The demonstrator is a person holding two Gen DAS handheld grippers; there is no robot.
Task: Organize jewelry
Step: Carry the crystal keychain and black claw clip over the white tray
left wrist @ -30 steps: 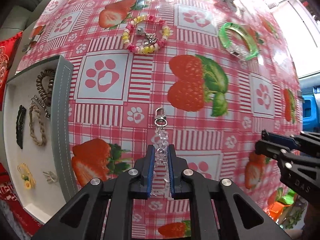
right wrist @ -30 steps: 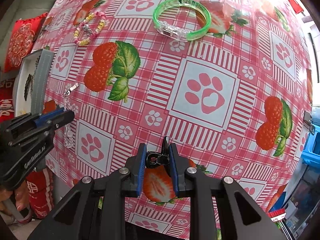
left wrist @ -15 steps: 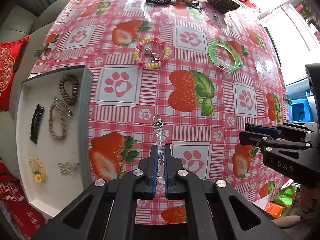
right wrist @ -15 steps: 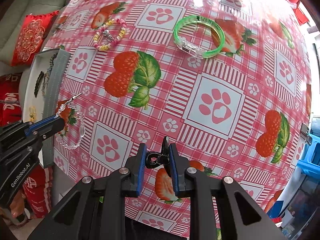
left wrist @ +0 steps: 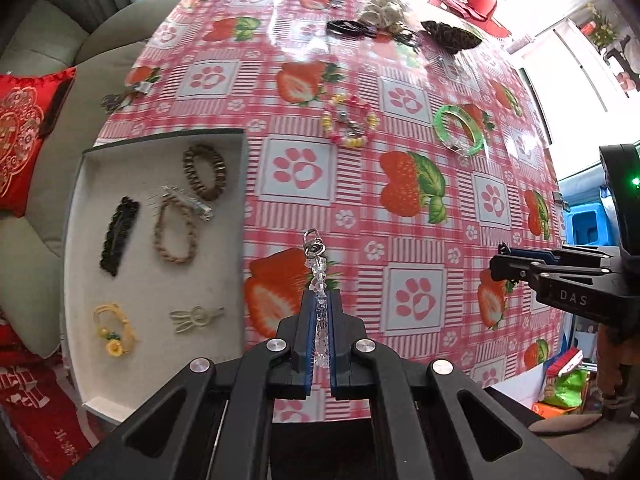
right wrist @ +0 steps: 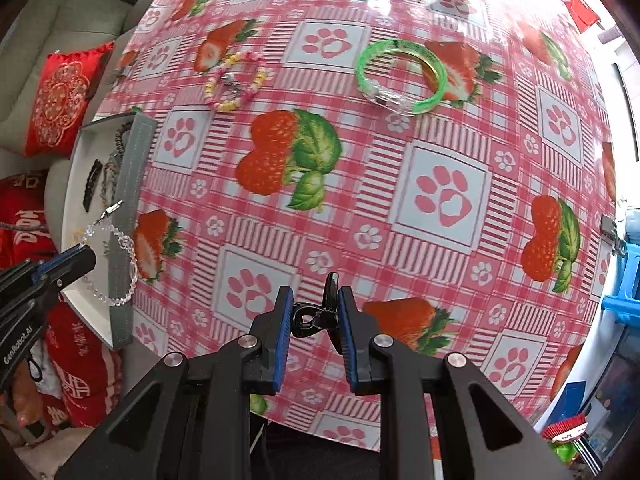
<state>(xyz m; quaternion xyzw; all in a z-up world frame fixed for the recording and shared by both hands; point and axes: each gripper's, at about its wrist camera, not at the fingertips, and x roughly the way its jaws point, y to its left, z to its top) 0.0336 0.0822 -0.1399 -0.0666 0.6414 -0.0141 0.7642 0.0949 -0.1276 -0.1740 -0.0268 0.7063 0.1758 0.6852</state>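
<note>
Hanging from the narrow-pinched left claw [left wrist: 320, 320], the crystal bracelet [left wrist: 319, 280] points its clasp toward 12 o'clock, above the worktop [left wrist: 420, 208]; the tray [left wrist: 242, 184] lies at 9 to 10 o'clock, its near wall between, open floor inside. The right claw [right wrist: 313, 318], farther off, grips a black hair clip [right wrist: 320, 312].

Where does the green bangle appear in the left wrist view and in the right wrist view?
Left wrist view: the green bangle lies at upper right on the tablecloth.
Right wrist view: it lies at upper centre, slightly to the right.
Shared landmark: the pink and yellow bead bracelet lies to the left of it in both views.
</note>
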